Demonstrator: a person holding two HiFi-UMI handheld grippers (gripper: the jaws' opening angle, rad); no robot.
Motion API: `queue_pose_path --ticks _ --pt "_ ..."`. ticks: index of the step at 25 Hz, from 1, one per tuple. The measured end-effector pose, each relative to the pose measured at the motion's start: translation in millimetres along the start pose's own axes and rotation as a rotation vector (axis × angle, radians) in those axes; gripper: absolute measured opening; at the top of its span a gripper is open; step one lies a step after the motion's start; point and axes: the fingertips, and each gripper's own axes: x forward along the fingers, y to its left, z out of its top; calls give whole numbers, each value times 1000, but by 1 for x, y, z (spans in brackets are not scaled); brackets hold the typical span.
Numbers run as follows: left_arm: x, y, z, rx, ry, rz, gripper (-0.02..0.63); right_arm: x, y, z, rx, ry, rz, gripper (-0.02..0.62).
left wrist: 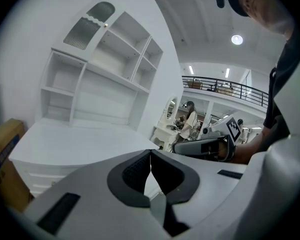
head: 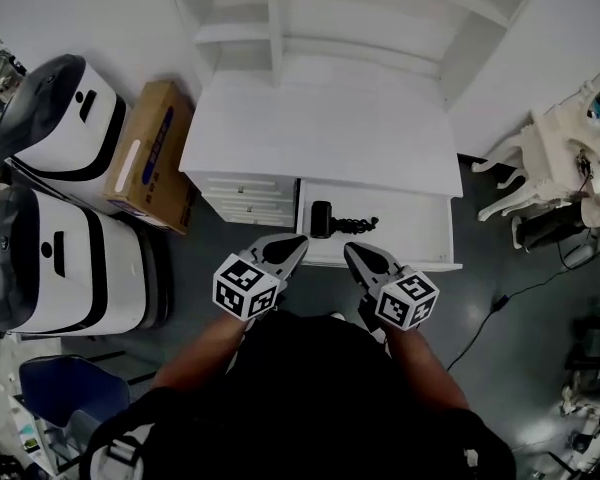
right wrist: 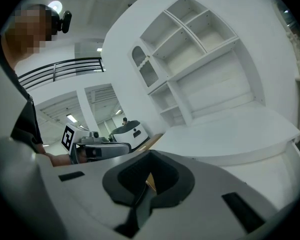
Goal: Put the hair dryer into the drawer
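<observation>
as drawer (head: 420, 224) gapes, desk (head: 320, 128) stands white

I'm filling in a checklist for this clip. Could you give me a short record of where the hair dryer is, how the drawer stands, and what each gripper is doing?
hair dryer: lying inside the drawer, its cord trailing to the right
drawer: pulled out, on the right of the white desk
left gripper: jaws together, nothing between them, held in front of the drawer
right gripper: jaws together, nothing between them, beside the left one
cardboard box: on the floor left of the desk
task state: dryer in the drawer, drawer not shut
</observation>
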Motion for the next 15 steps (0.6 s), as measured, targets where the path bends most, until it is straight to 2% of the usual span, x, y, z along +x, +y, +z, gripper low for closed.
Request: queue_pose_path --ticks 15 --pt "14 -54 -3 10 -12 96 11 -63 -20 0 16 -24 55 25"
